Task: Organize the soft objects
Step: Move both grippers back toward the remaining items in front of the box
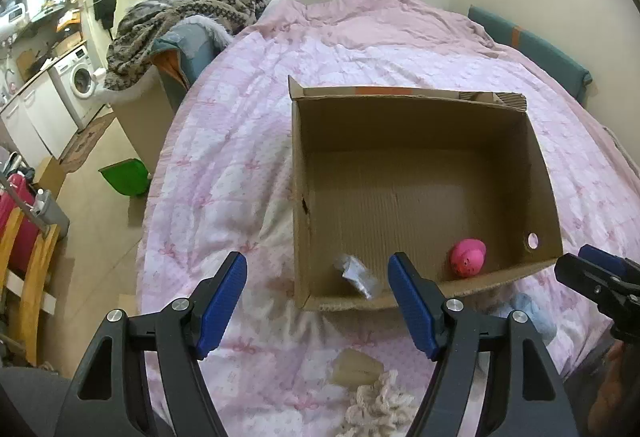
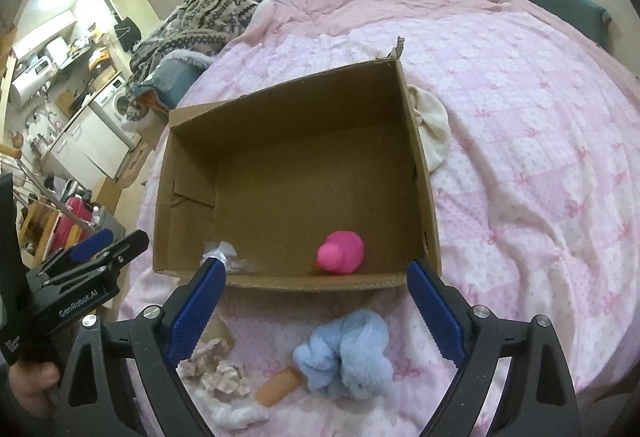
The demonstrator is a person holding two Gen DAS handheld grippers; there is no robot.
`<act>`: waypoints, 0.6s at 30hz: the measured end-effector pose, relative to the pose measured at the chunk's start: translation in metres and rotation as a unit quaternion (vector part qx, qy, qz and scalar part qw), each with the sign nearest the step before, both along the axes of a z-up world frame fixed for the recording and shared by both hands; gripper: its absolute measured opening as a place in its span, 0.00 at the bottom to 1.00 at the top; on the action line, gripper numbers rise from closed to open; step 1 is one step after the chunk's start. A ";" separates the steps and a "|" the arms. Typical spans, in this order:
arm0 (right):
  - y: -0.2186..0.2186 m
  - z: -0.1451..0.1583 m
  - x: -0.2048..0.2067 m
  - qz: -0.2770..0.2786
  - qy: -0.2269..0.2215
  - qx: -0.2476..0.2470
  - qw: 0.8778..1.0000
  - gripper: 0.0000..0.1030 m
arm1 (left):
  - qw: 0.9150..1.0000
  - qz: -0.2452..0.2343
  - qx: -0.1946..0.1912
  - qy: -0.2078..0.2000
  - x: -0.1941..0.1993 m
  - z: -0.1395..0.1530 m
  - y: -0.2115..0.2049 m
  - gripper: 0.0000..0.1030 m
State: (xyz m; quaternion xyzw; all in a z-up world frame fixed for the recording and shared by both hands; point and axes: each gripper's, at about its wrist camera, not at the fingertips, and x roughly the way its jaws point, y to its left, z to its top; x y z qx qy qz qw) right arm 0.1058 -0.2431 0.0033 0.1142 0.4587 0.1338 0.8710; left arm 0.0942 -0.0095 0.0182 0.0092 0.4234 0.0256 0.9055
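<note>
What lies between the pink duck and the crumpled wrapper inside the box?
Only bare cardboard floor of the box separates the pink duck and wrapper, clearest in the right wrist view.

Duck in box on bed.

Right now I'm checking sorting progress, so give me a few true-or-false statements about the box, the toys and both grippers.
1. The pink duck lies inside the cardboard box. True.
2. The blue plush is in the box. False: it lies on the bedspread in front of it.
3. The right gripper holds the plush. False: its jaws are open and empty.
4. The left gripper is open and empty. True.
5. A crumpled clear wrapper lies in the box. True.
</note>
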 end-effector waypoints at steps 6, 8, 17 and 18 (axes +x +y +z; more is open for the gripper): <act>0.000 -0.001 -0.012 -0.003 0.008 -0.002 1.000 0.95 | 1.000 0.008 0.000 0.007 -0.016 0.001 0.005 0.69; -0.001 -0.002 -0.016 -0.005 0.012 0.002 1.000 0.95 | 1.000 0.012 -0.009 0.013 -0.020 0.000 0.008 0.68; -0.001 -0.017 -0.026 -0.008 0.044 -0.009 0.999 0.95 | 0.994 0.024 -0.066 0.083 -0.033 -0.026 0.026 0.68; -0.001 -0.019 -0.026 -0.009 0.048 -0.012 0.999 0.95 | 0.991 0.029 -0.077 0.102 -0.032 -0.035 0.030 0.68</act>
